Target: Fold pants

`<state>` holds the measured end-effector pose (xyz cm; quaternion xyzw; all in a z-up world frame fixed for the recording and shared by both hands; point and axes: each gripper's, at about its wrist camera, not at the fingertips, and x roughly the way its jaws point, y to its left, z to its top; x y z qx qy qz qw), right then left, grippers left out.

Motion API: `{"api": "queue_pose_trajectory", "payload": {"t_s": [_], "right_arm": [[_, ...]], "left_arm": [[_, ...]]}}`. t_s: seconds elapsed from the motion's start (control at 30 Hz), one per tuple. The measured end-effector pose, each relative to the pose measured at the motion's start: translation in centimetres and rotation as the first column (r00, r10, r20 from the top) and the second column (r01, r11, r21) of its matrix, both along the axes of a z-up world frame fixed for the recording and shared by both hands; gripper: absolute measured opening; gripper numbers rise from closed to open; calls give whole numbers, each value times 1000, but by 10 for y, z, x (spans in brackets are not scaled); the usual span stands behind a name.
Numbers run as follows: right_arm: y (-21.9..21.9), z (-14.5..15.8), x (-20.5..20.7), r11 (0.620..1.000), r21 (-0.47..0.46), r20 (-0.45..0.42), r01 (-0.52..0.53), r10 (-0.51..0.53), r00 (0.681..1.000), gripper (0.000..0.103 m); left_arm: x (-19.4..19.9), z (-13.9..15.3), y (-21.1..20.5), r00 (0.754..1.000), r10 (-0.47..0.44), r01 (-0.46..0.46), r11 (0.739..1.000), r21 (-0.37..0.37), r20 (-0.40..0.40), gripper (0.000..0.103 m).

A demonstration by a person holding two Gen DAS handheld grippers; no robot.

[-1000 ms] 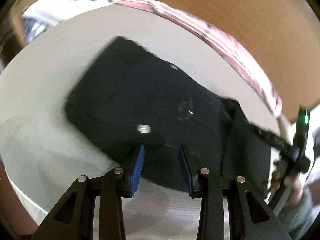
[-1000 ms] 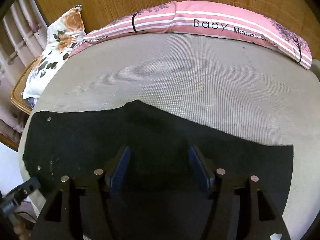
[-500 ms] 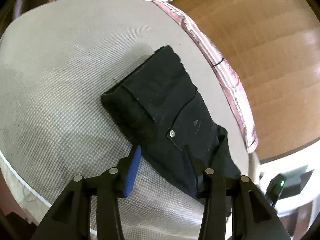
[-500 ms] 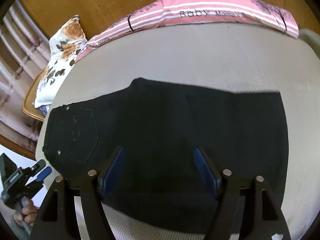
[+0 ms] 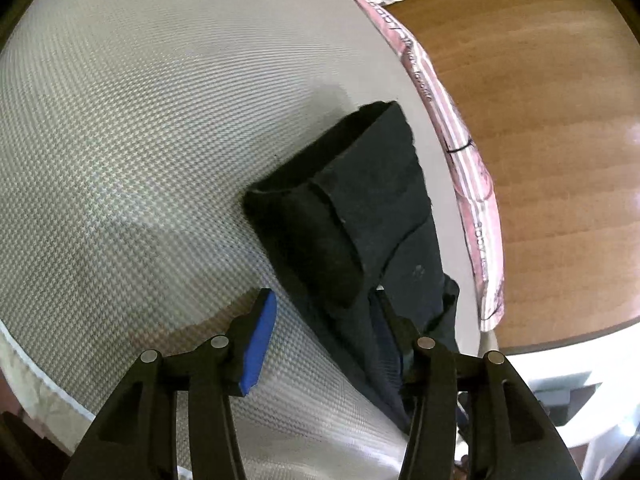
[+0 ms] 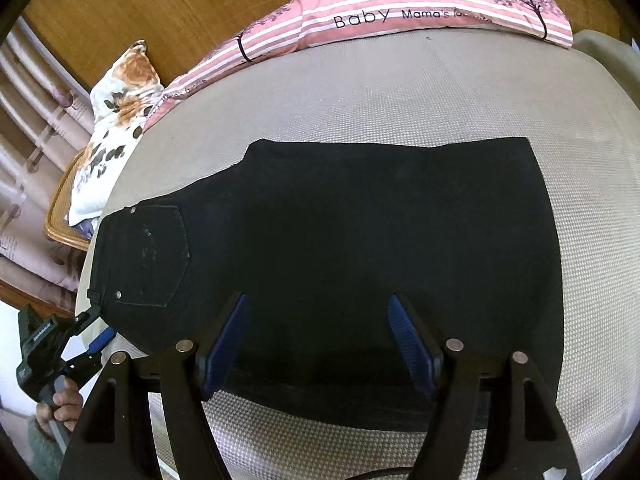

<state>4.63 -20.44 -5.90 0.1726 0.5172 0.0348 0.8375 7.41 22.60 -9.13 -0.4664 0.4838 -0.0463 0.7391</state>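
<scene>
The black pants (image 6: 340, 248) lie folded flat on the grey mesh bed, waistband and back pocket (image 6: 154, 256) at the left, folded edge at the right. My right gripper (image 6: 320, 344) is open and empty, above the pants' near edge. My left gripper (image 5: 324, 328) is open and empty, at the waistband end of the pants (image 5: 360, 216); its right finger overlaps the dark cloth. The left gripper also shows in the right wrist view (image 6: 86, 334), open, just off the waistband corner, at the bed's left edge.
A pink striped pillow (image 6: 400, 16) lies along the far edge of the bed (image 6: 400, 88) against a wooden headboard. A floral pillow (image 6: 116, 120) sits at the far left corner over a wicker item. The bed's left edge drops off near my left gripper.
My left gripper has pulled back and swung round, off the waistband. My right gripper has risen and backed off, so the whole folded pants now show.
</scene>
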Motion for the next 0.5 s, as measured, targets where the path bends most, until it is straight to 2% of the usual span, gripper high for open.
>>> {"api": "queue_pose_trajectory", "payload": {"t_s": [0.17, 0.3, 0.5], "right_arm": [[3, -3, 2, 1000, -5, -12, -8, 8, 1000, 69], [7, -5, 4, 1000, -8, -18, -15, 15, 1000, 69], [12, -7, 5, 1000, -5, -24, -25, 25, 999, 70]], "left_arm": [[4, -10, 8, 1000, 21, -21, 998, -57, -7, 50], [7, -19, 17, 998, 61, -59, 990, -130, 7, 50], [12, -23, 20, 996, 87, -82, 985, -150, 29, 51]]}}
